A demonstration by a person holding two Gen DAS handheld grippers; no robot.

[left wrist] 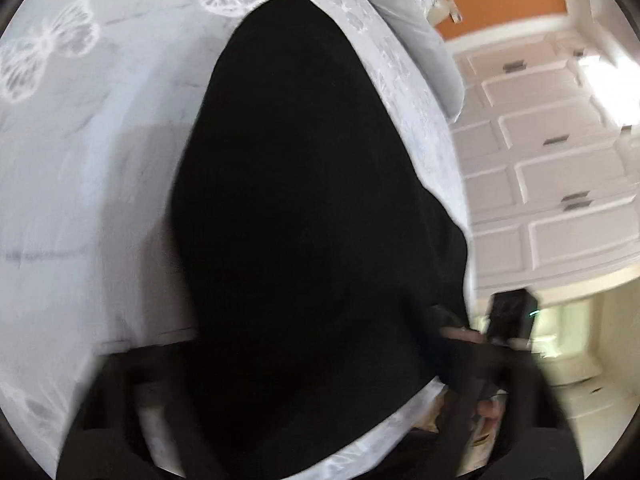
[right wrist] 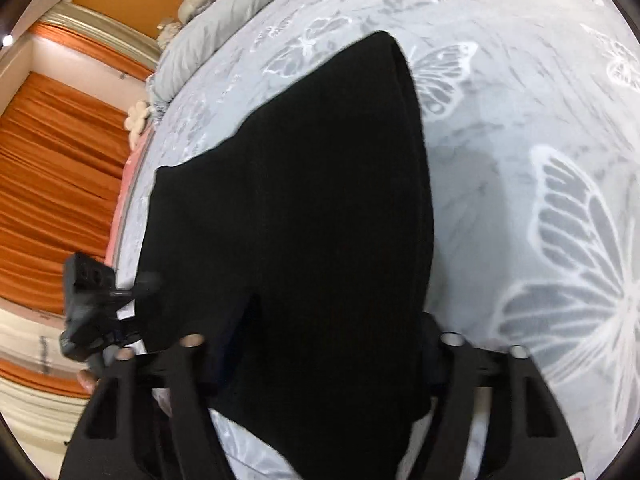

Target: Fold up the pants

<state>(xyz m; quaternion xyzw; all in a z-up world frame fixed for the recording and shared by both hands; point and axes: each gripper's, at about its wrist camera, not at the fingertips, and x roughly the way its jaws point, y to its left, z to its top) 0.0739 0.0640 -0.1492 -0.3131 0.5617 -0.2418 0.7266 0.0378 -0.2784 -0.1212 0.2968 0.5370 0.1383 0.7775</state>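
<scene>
Two grippers, one pair of pants, and a whole bed [right wrist: 520, 128] to work on. Grey butterfly cover, pillow [left wrist: 420, 28] at the far end, white wardrobe [left wrist: 552, 152] on one side, orange curtain [right wrist: 52, 184] on the other. The pants [right wrist: 320, 220] stretch black and long away from both cameras, far end lying on the cover, near end raised toward the lenses. Soft, limp cloth, I'd say, light enough but floppy, so it wants holding at the edges or corners, both ends kept taut.

Right gripper [right wrist: 316, 392]: cloth runs down between its two fingers and hides the tips, so it looks clamped on the near edge, though I cannot tell for sure. Left gripper [left wrist: 256, 420]: pants drape right over it, fingers buried in black and blur, state unknowable from its own view. From the right wrist, that gripper shows at the pants' left edge, seemingly pinching the hem.
</scene>
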